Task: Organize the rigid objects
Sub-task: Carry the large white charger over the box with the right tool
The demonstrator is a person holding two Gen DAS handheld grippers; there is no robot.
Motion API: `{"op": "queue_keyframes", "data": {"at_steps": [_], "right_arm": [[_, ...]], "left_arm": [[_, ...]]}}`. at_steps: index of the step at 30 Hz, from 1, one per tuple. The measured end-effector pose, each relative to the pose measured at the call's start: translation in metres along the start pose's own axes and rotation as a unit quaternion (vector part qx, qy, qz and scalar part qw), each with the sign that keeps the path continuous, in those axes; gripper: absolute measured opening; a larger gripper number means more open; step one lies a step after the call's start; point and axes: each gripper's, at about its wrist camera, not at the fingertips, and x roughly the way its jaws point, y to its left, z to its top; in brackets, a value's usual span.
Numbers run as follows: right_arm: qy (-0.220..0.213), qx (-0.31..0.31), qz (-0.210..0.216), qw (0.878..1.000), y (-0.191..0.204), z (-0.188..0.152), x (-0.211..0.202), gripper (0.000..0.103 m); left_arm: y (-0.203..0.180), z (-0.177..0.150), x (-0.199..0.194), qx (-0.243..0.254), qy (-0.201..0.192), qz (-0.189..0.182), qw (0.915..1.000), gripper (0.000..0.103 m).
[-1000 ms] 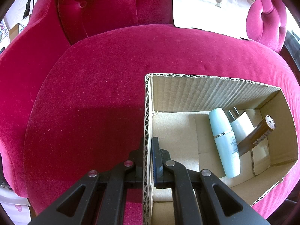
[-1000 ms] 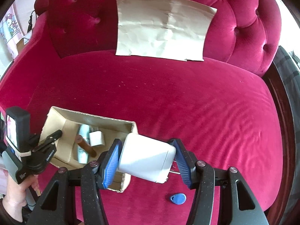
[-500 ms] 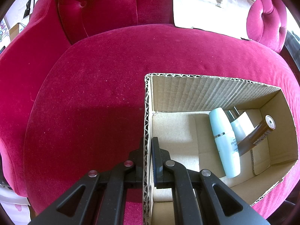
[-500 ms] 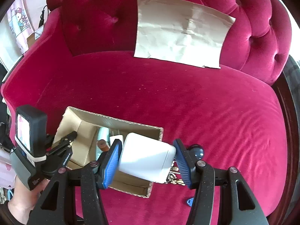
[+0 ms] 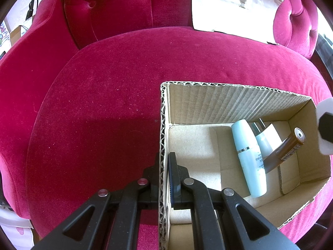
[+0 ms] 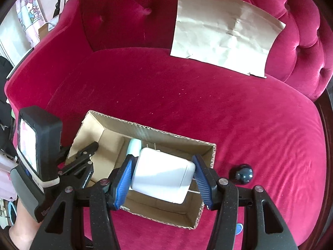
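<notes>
Your left gripper (image 5: 164, 166) is clamped on the near-left wall of the corrugated cardboard box (image 5: 229, 102), one finger outside, one inside. The box sits on a crimson velvet sofa (image 5: 104, 104) with a tufted back.

Only your left view shows the contents plainly: a pale blue cylindrical bottle (image 5: 248, 158) lying flat, a small white plug (image 5: 270, 134) just beside it, and a brown battery (image 5: 288, 148) tilted against the right wall.

Your right gripper (image 6: 163, 179) holds a white, smooth, rounded-square charger (image 6: 162, 176) between ribbed blue pads (image 6: 122, 182), above the box's right half.

Only your right view shows a dark glossy ball (image 6: 242, 174) on the velvet right of the box, and all of the creased brown paper sheet (image 6: 222, 29) against the backrest.
</notes>
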Motion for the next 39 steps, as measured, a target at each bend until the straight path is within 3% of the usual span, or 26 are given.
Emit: {"op": "queue_keyframes", "data": {"at_steps": [39], "right_arm": [[0.035, 0.01, 0.041, 0.999, 0.025, 0.005, 0.055, 0.06]], "left_arm": [[0.003, 0.0, 0.0, -0.003, 0.001, -0.004, 1.0, 0.005]]}}
